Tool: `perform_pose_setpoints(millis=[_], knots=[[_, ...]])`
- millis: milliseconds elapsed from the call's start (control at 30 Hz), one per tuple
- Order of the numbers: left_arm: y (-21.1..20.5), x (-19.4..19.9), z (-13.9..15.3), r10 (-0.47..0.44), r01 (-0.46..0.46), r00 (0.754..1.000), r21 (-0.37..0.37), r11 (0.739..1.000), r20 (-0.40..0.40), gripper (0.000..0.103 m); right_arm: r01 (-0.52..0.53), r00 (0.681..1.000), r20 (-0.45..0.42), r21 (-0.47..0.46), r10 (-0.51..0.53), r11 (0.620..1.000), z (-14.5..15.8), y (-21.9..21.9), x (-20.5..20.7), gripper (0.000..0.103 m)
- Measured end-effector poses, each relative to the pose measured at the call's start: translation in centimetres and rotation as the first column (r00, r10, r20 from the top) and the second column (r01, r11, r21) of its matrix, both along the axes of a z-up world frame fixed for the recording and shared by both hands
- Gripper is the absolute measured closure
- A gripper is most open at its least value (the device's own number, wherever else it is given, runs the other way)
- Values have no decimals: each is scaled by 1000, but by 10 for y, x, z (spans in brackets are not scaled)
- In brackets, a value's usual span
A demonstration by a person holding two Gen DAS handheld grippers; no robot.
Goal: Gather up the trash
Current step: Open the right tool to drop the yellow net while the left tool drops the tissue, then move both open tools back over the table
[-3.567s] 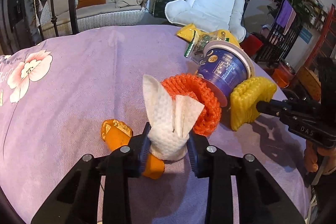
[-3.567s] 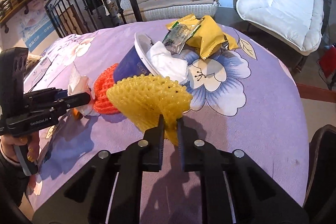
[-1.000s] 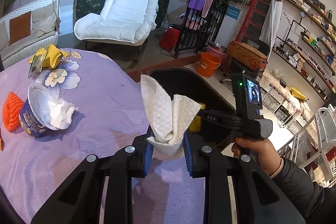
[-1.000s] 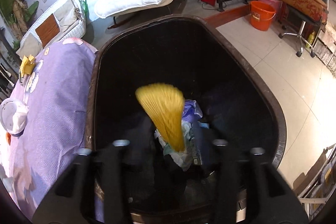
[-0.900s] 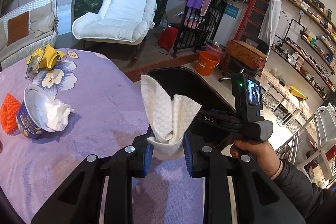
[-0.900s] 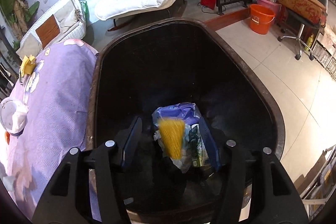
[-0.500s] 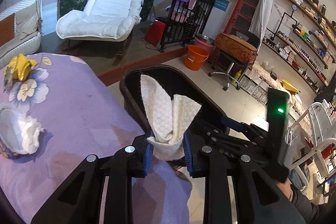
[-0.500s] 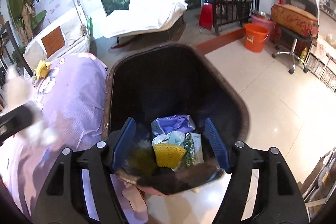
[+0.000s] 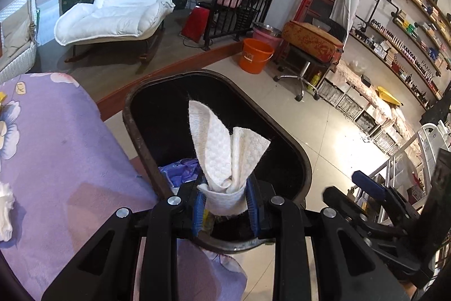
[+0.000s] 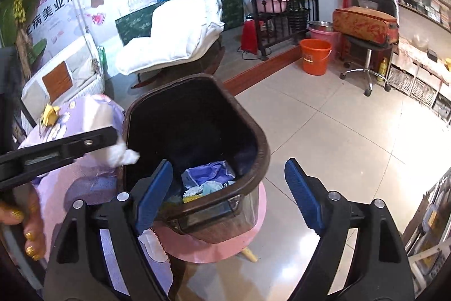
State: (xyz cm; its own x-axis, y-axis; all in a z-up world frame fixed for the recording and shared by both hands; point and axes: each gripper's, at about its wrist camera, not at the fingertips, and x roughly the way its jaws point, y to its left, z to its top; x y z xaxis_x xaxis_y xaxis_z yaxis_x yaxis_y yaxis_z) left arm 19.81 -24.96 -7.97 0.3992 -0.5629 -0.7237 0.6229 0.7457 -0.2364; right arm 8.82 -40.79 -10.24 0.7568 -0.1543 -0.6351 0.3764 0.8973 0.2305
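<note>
My left gripper (image 9: 225, 205) is shut on a white paper towel (image 9: 225, 154) and holds it over the near rim of the dark brown trash bin (image 9: 284, 137). In the right wrist view the towel (image 10: 115, 154) shows at the bin's (image 10: 253, 137) left edge. My right gripper (image 10: 228, 196) is open and empty, just back from the bin on its near side. Inside the bin lie a purple wrapper (image 10: 205, 174) and the yellow foam net (image 10: 191, 199).
The table with the purple flowered cloth (image 9: 56, 160) is left of the bin; a crumpled tissue (image 9: 5, 205) lies on it. The bin stands on a pink stool (image 10: 225, 247). An orange bucket (image 9: 255, 55) and a wheeled stool (image 9: 307, 52) stand on the tiled floor.
My left gripper carried the towel from the table to above the bin. My right gripper let the yellow net fall into the bin, opened wide and pulled back.
</note>
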Motion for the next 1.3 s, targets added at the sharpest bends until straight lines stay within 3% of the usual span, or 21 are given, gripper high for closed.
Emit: perform_pose_setpoints(millis=[267, 367, 500, 600, 1000, 1300], knots=[[-25, 15, -15, -12, 13, 999, 42, 999, -37, 77, 74, 996, 42, 13, -75, 997, 8, -19, -19, 20], [-30, 19, -20, -16, 19, 998, 60, 998, -54, 71, 93, 995, 44, 20, -94, 995, 9, -24, -21, 20], [-30, 22, -22, -12, 14, 999, 69, 998, -39, 35, 104, 994, 42, 24, -105, 994, 8, -27, -23, 20], [-29, 19, -22, -19, 21, 999, 68, 997, -26, 28, 113, 993, 38, 25, -114, 993, 7, -30, -23, 20], [-6, -2, 0, 1, -6, 998, 73, 997, 64, 21, 99, 994, 39, 38, -101, 994, 11, -30, -20, 20], [50, -32, 14, 75, -84, 989, 68, 994, 127, 19, -19, 999, 27, 50, 18, 999, 13, 5, 1, 20]])
